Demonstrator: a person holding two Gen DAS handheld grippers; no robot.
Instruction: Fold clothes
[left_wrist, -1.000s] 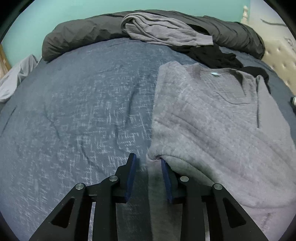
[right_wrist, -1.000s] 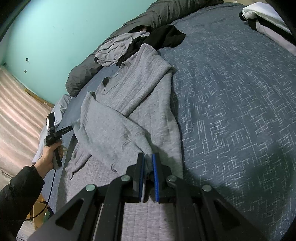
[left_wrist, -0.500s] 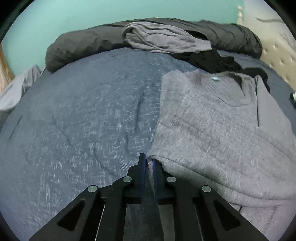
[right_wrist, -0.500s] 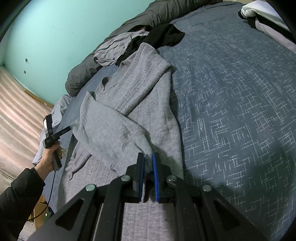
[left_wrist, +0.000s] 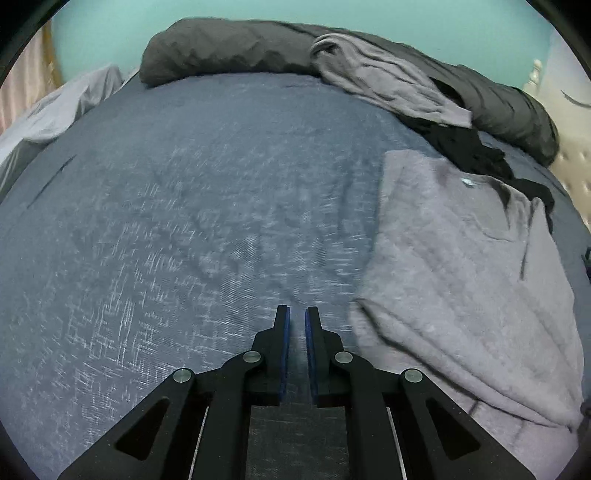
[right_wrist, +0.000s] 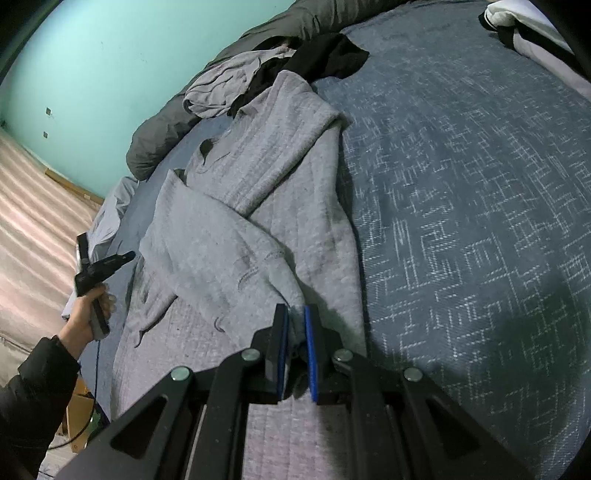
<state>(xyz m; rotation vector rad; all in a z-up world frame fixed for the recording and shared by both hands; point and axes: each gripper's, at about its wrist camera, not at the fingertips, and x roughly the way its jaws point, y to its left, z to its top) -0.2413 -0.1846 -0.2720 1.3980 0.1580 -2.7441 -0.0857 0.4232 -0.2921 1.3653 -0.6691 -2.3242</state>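
Observation:
A grey knit sweater (right_wrist: 258, 177) lies on the blue patterned bedspread (right_wrist: 461, 221), collar toward the far pillows and one side folded over its body. My right gripper (right_wrist: 296, 314) is shut on a fold of that sweater at its near end. In the left wrist view the same sweater (left_wrist: 461, 266) lies to the right. My left gripper (left_wrist: 297, 314) hovers over bare bedspread (left_wrist: 166, 221) left of the sweater's edge, shut, with nothing between its fingers. From the right wrist view, a hand (right_wrist: 88, 306) in a dark sleeve holds the left gripper (right_wrist: 127, 255) beside the bed's left side.
A dark grey rolled duvet (left_wrist: 229, 48) lines the far edge, with another grey garment (left_wrist: 384, 85) and a black garment (left_wrist: 469, 147) against it. A white and black garment (right_wrist: 524, 26) lies at the far right. A pale sheet (left_wrist: 55, 110) hangs off the left side.
My left gripper closed at the sweater's near left corner, then swung left off the sweater over bare bedspread. My right gripper stays shut on the sweater, barely moved.

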